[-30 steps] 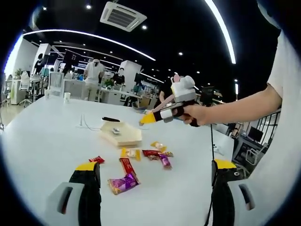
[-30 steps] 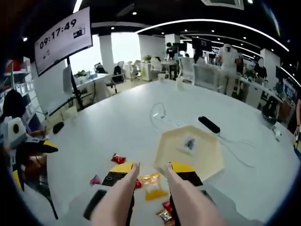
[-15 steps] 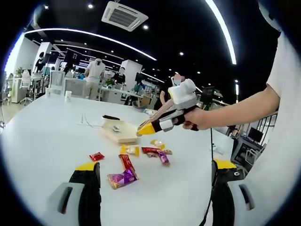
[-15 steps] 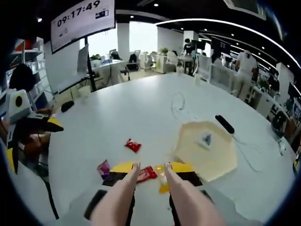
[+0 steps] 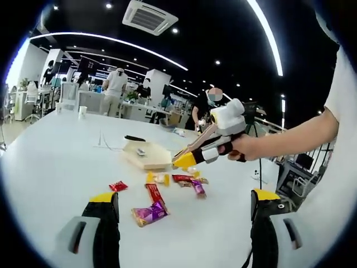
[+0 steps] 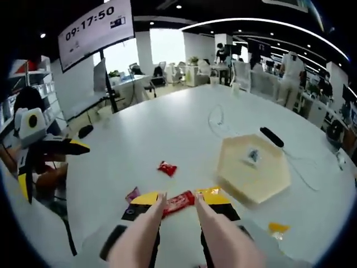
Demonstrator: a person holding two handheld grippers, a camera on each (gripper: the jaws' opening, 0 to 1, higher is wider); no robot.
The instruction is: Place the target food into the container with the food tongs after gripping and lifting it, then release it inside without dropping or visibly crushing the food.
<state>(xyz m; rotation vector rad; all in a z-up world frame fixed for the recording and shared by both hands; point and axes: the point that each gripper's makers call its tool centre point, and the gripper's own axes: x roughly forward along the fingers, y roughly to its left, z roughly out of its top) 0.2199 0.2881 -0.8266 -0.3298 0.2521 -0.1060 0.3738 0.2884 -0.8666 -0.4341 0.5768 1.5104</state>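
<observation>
R gripper point(image 6: 177, 196) has swung from the yellow wrapper to the red candy bar point(image 6: 178, 201) between its tips, jaws apart, not gripping. L gripper point(image 5: 181, 201) hangs wide open. Hexagonal tray point(image 6: 254, 168) waits beyond, so pick's yet to come.

A pale hexagonal tray point(image 6: 254, 170) lies flat on the white table, at the far right of the sweets; one small wrapped piece point(image 6: 254, 156) is inside it. A long red bar point(image 6: 179, 201) lies between the tongs point(image 6: 177, 202) tips. A red sweet point(image 6: 167, 168) lies farther left, a purple one point(image 6: 133, 194) near left, a yellow one point(image 6: 278, 227) near right.
</observation>
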